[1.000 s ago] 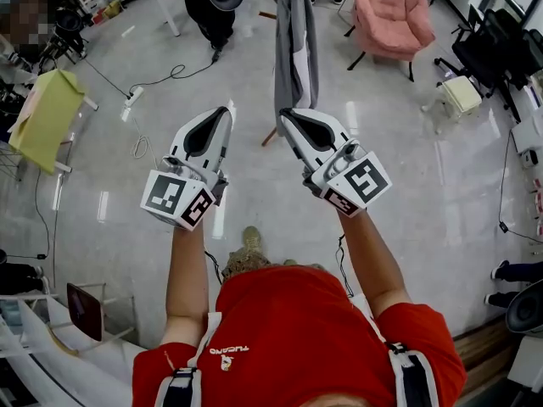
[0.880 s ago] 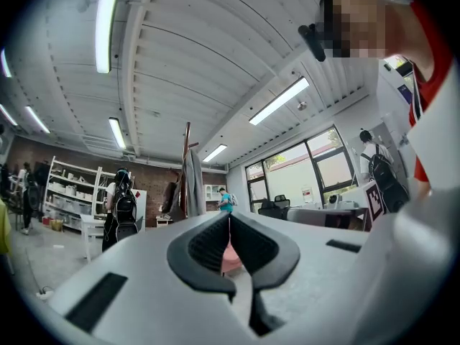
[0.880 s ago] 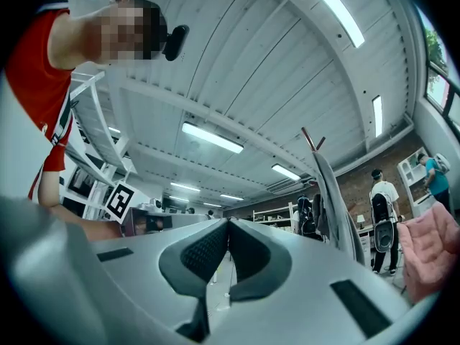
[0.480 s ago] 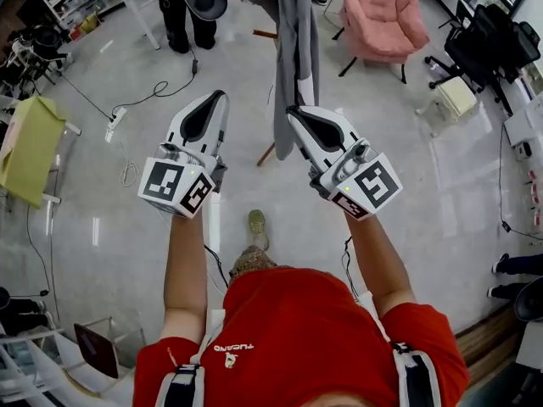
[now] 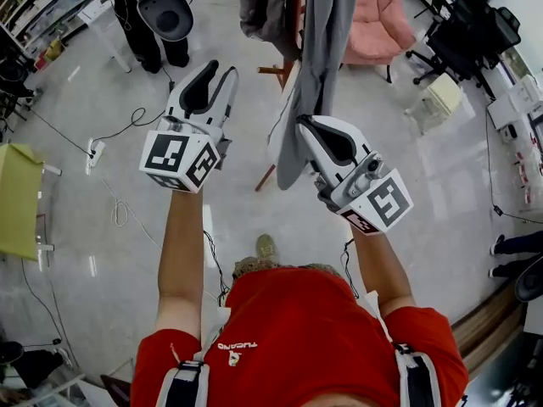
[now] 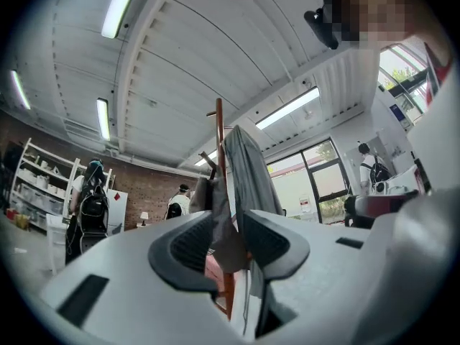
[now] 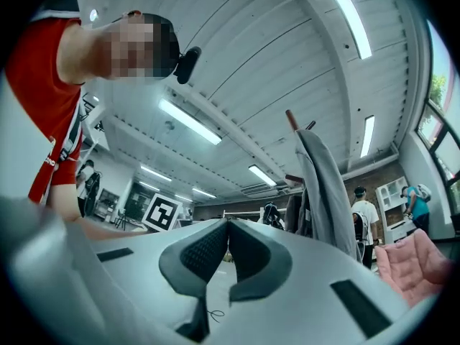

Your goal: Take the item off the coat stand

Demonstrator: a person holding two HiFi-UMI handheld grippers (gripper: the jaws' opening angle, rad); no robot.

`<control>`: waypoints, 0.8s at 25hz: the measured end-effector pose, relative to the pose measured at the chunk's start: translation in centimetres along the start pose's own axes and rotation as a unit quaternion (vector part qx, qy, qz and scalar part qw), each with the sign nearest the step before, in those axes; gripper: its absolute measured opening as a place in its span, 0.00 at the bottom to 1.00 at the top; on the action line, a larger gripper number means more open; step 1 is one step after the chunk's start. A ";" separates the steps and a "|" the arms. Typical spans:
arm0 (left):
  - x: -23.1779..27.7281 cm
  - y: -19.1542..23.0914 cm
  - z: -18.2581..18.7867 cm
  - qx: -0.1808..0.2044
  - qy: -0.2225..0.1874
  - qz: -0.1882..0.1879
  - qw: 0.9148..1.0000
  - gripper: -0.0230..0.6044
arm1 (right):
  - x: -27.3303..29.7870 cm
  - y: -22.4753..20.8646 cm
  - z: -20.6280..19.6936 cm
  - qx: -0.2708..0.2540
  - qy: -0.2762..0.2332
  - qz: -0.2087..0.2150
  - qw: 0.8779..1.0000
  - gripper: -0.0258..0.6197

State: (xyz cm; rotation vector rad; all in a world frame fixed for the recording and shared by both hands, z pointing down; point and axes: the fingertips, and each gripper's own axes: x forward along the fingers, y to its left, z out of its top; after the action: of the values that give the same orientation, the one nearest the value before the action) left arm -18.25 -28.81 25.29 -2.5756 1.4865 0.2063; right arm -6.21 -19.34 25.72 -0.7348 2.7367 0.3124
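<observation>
— Pale, shiny floor (image 5: 441, 193) all round, cables (image 5: 127, 121) trailing over it, a pink armchair (image 5: 373, 15) at the far side. Where's the thing to be taken down?

— On the coat stand (image 6: 219, 135), straight ahead of the person. The light grey garment (image 5: 321, 49) hangs long down the wooden pole. A dark garment (image 5: 259, 7) hangs on the other side, to the left as the person faces it.

— Closer than a second ago?

— Much closer. Back then the stand was well ahead of both tools, and the grey cloth was only a narrow strip above them. Now the person has stepped in and both arms are higher. The cloth fills the top middle, and the armchair has slid up to the edge.

— And the tools?

— The left tool (image 5: 219, 70) was clenched a second ago. Its jaws are opening now, with nothing pinched between them. The dark cloth and the pole only show through the gap, farther off. It points up toward the dark garment, near it but apart.

— The right one?

— The right tool (image 5: 302, 124) is clenched, pads together, empty. Its tip sits just beside the lower edge of the grey garment, and I cannot tell whether it touches. The cloth is beside the jaws, not in them.
</observation>
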 end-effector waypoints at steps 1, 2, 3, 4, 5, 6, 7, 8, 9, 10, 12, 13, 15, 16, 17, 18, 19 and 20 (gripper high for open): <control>1.4 1.0 0.0 0.000 0.001 -0.005 1.000 0.25 | 0.7 -0.7 -0.2 -0.003 0.003 -0.004 1.000 0.08; 2.8 1.9 -0.1 -0.001 0.003 -0.009 1.000 0.27 | 1.4 -1.4 -0.3 -0.006 0.005 -0.009 1.000 0.08; 4.0 2.7 -0.1 -0.001 0.004 -0.013 1.000 0.29 | 2.0 -2.1 -0.4 -0.009 0.007 -0.013 1.000 0.08; 5.2 3.4 0.0 -0.001 0.006 -0.017 1.000 0.30 | 2.6 -2.7 -0.4 -0.014 0.009 -0.018 1.000 0.08; 6.4 4.0 0.0 0.000 0.008 -0.021 1.000 0.31 | 3.1 -3.2 -0.5 -0.019 0.011 -0.023 1.000 0.08; 7.5 4.5 -0.1 0.002 0.011 -0.026 1.000 0.32 | 3.5 -3.8 -0.6 -0.024 0.012 -0.028 0.999 0.08; 8.5 4.8 -0.1 0.003 0.013 -0.029 0.999 0.33 | 3.9 -4.3 -0.7 -0.027 0.014 -0.032 0.999 0.08; 9.5 5.1 -0.3 0.003 0.016 -0.032 0.999 0.33 | 4.2 -4.8 -0.9 -0.030 0.014 -0.034 0.999 0.08; 10.5 5.4 -0.5 0.001 0.020 -0.034 0.999 0.34 | 4.5 -5.3 -1.0 -0.031 0.015 -0.035 0.999 0.08; 11.4 5.7 -0.7 -0.001 0.023 -0.034 0.999 0.35 | 4.7 -5.7 -1.2 -0.033 0.015 -0.034 0.999 0.08; 13.2 6.2 -1.4 -0.005 0.030 -0.033 0.999 0.37 | 5.0 -6.4 -1.7 -0.037 0.016 -0.031 0.999 0.08; 14.1 6.5 -1.7 -0.006 0.033 -0.032 0.999 0.38 | 5.2 -6.8 -2.0 -0.038 0.016 -0.029 0.999 0.08; 15.6 6.9 -2.5 -0.008 0.041 -0.031 0.999 0.40 | 5.4 -7.4 -2.4 -0.038 0.017 -0.025 0.999 0.08; 16.2 7.0 -2.9 -0.009 0.045 -0.031 0.998 0.40 | 5.4 -7.7 -2.6 -0.038 0.018 -0.023 0.999 0.08; 16.8 7.0 -3.3 -0.012 0.049 -0.032 0.998 0.40 | 5.4 -7.9 -2.7 -0.038 0.019 -0.022 0.999 0.08; 17.4 7.1 -3.7 -0.015 0.053 -0.033 0.998 0.40 | 5.4 -8.1 -2.8 -0.037 0.019 -0.020 0.999 0.08; 17.9 7.2 -4.1 -0.018 0.057 -0.034 0.998 0.40 | 5.5 -8.3 -2.9 -0.037 0.019 -0.019 0.999 0.08; 18.4 7.3 -4.3 -0.021 0.058 -0.036 0.997 0.40 | 5.5 -8.4 -3.1 -0.036 0.020 -0.018 0.999 0.08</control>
State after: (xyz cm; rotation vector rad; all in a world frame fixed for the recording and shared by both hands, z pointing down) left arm -15.29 -48.84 25.39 -2.7119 1.4367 0.0795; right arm -7.12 -29.77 25.66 -0.8179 2.7586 0.3945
